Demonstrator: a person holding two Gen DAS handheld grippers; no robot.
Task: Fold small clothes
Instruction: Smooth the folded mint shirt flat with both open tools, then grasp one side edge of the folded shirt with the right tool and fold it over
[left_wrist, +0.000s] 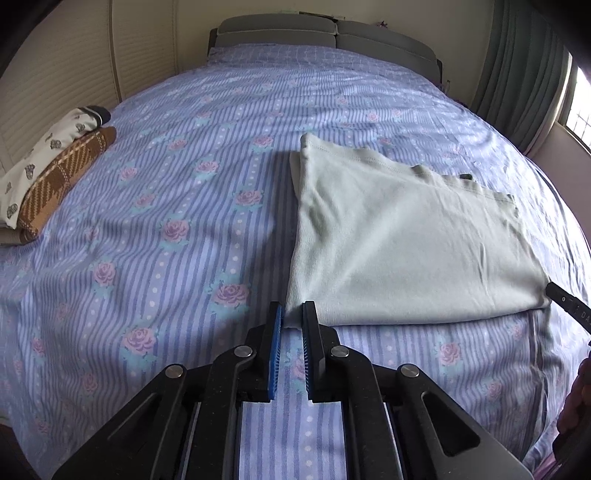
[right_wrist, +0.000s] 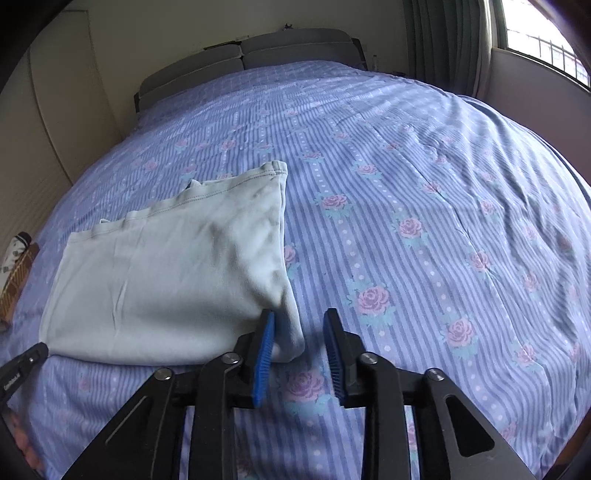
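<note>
A pale green garment (left_wrist: 406, 240) lies folded flat on the blue floral bedsheet (left_wrist: 166, 229). My left gripper (left_wrist: 292, 314) is at its near left corner, and its blue pads are closed to a narrow gap on the cloth's edge. In the right wrist view the same garment (right_wrist: 166, 273) has its near right corner between the jaws of my right gripper (right_wrist: 299, 314). Those jaws stand apart: the left pad touches the cloth and the right pad is clear of it. Each gripper's tip shows at the edge of the other view, the right gripper (left_wrist: 565, 299) and the left gripper (right_wrist: 26, 363).
A stack of folded clothes (left_wrist: 55, 177), one brown plaid and one white printed, sits at the bed's left edge by the wall. The grey headboard (left_wrist: 325, 33) is at the far end. A curtain (left_wrist: 524, 74) and a window (right_wrist: 546, 40) stand to the right.
</note>
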